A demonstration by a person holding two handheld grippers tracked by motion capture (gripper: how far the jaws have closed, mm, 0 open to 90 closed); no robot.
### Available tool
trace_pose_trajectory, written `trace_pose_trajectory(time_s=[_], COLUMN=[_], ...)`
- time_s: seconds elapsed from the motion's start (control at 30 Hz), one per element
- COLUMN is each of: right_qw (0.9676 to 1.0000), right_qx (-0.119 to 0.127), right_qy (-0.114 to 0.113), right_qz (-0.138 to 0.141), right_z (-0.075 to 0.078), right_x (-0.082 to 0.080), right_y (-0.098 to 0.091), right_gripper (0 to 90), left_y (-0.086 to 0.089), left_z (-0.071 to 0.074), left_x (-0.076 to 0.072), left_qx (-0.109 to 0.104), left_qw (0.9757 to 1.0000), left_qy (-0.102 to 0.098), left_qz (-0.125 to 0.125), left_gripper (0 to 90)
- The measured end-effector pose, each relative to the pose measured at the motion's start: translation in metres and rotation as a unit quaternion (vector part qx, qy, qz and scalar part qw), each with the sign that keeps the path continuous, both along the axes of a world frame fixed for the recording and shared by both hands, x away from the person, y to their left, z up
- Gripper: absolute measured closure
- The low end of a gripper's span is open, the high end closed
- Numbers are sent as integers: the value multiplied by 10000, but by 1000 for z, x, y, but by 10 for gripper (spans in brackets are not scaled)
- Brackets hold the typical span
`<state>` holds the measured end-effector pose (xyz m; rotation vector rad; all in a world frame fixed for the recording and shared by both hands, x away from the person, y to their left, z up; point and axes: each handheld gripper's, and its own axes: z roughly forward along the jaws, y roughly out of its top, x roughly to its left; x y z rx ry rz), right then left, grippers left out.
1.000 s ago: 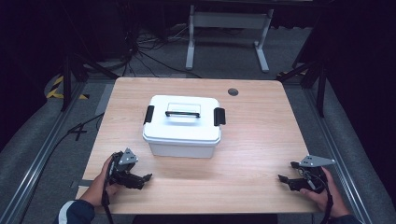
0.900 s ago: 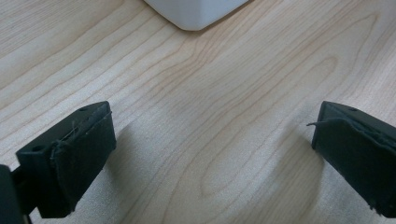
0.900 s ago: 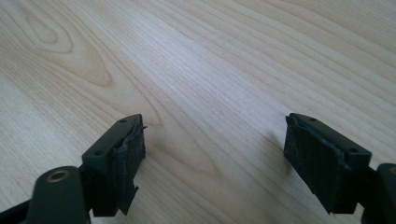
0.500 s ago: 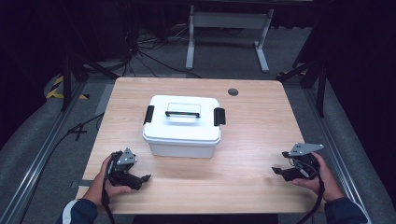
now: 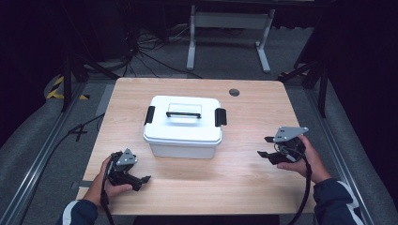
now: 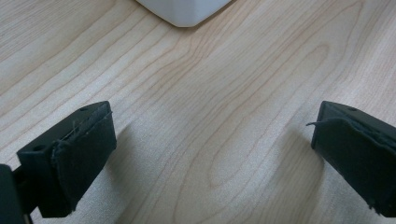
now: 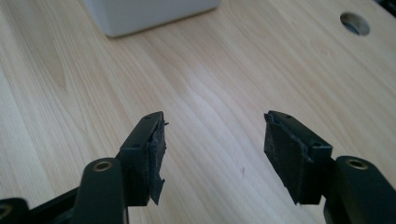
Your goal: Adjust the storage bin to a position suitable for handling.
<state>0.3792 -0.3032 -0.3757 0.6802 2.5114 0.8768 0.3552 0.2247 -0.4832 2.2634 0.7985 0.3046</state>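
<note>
The right gripper [image 5: 268, 146] has lifted toward the white box [image 5: 183, 126], jaws apart like the left gripper's [image 5: 141, 178], probably starting a reach.

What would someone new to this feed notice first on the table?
Probably the white lidded box at the table's centre, with a black handle on top and black latches at both ends. Next, the two open tongs: the left tongs near the front left corner, the right tongs right of the box, both empty.
</note>
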Motion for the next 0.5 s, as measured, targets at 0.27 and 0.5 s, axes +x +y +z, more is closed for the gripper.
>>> trace_pose_trajectory(time_s=[0.27, 0.5], right_qw=[9986, 9969], right_qx=[-287, -349], right_qy=[-247, -352], right_qz=[358, 609], right_z=[29, 51], right_x=[11, 19], right_y=[33, 54], right_gripper=[445, 457], left_y=[0, 0], left_z=[0, 0], left_x=[0, 0], left_qx=[0, -1], left_qw=[10000, 10000], left_qy=[-3, -16], left_qz=[-3, -7], left_gripper=[4, 4])
